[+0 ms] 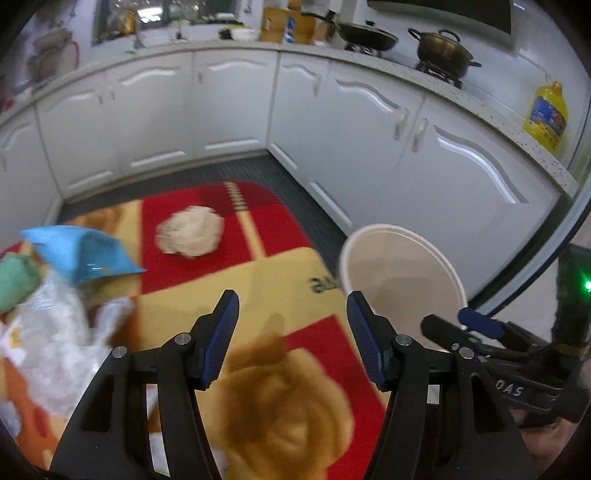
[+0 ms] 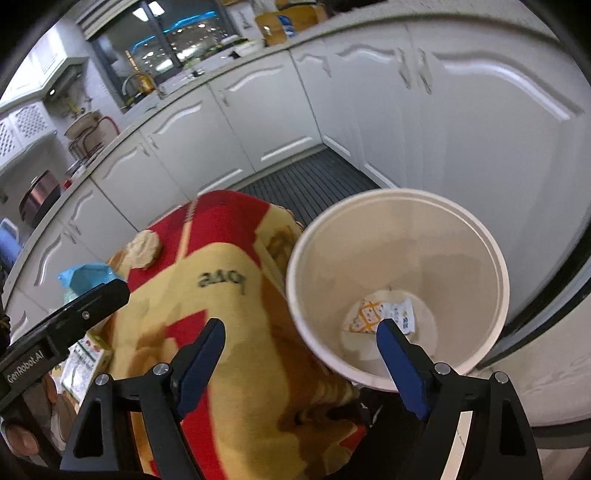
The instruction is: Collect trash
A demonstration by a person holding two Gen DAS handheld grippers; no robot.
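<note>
Hovering over a red and yellow rug (image 1: pixel 236 306), the left gripper (image 1: pixel 291 336) has its two blue-padded fingers (image 1: pixel 221 332) spread apart with nothing between them; only the rug's pattern shows in the gap. The right gripper (image 2: pixel 299 365) also stands wide open and empty, one blue finger (image 2: pixel 201 356) over the rug and the other over the near rim of a white bin (image 2: pixel 399 221).

Just right of the left gripper's fingers, in the left wrist view, sits that same white bin (image 1: pixel 402 266), round and open-topped, standing at the rug's right edge close to the white cabinets (image 1: pixel 369 122). The right wrist view looks down into it: a small printed wrapper (image 2: pixel 380 314), white with yellow and blue markings, lies flat on its bottom.

Farther out on the rug, a crumpled ball of beige paper (image 1: pixel 190 236) rests on a red patch, well apart from both grippers. At the rug's left side lies a cluster of trash: a blue packet (image 1: pixel 81 254), something green (image 1: pixel 16 280) beside it at the picture's edge, and crinkled clear plastic (image 1: pixel 55 332) nearer the camera. A small carton (image 2: pixel 86 365) with green print lies at the left edge of the rug in the right wrist view, partly hidden behind the other gripper's black body.

Beyond the rug runs a dark ribbed floor mat (image 1: pixel 207 173), then the cabinets wrapping the corner. On the far counter stand a wok (image 1: pixel 367 35), a lidded pot (image 1: pixel 443 51) and, to the right, a yellow oil bottle (image 1: pixel 546 116).
</note>
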